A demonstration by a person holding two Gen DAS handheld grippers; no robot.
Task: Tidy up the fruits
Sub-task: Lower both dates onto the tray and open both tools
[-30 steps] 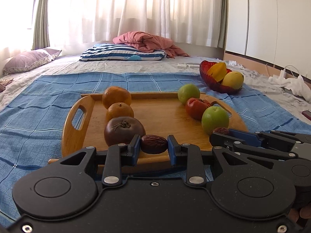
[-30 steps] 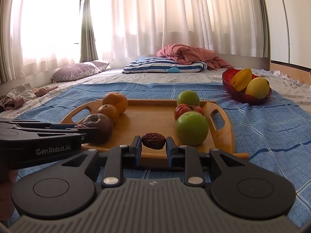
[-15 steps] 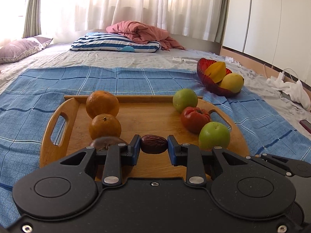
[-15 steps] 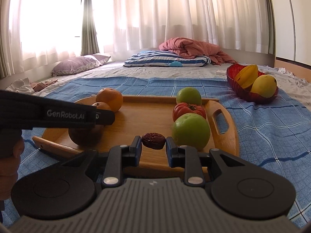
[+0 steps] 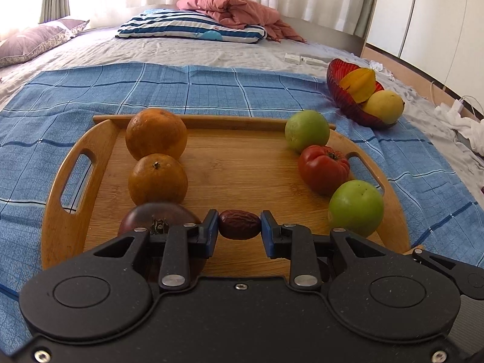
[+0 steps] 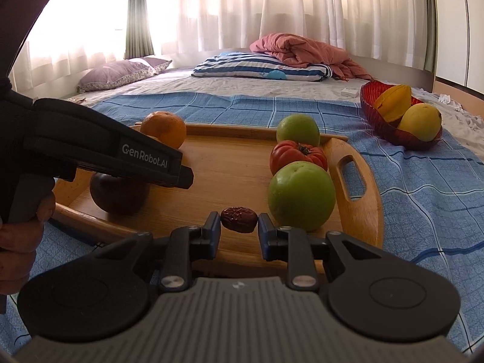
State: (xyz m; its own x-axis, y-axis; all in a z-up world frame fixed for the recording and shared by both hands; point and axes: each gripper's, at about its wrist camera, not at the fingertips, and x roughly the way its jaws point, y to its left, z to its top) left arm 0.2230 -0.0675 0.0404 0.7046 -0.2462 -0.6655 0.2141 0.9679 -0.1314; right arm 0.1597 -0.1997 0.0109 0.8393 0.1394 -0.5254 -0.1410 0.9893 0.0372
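wooden tray (image 5: 75, 211) on the blue checked blanket (image 5: 211, 90) is the landmark. along the tray's left side, far to near: large orange (image 5: 155, 134), smaller orange (image 5: 157, 178), dark purple-brown fruit (image 5: 151, 216). along its right side: green apple (image 5: 307, 131), red tomato (image 5: 323, 169), second green apple (image 5: 355, 207). beyond the tray's far right corner a red bowl (image 5: 341, 96) holds a starfruit (image 5: 360, 84) and a yellow fruit (image 5: 384, 106).

left gripper (image 5: 239, 230) holds a dried red date (image 5: 239, 224) pinched end to end, jaws narrow, over the tray's near edge beside the dark fruit. right gripper (image 6: 239, 225) holds a second date (image 6: 239, 219) the same way, jaws narrow, over the tray's near edge just left of the near green apple (image 6: 302, 195). the left gripper's body crosses the right view above the tray's left side, a hand (image 6: 21, 233) on its handle.

handling, judged: dates look light, wrinkled, slightly soft and tacky; unlikely to slip but could dent or cling to a pad on release. the lengthwise hold suits them. round apples and oranges would roll; best taken across the widest part. the tomato looks soft, easily bruised.

likely step: setting each date at the near end of its row.
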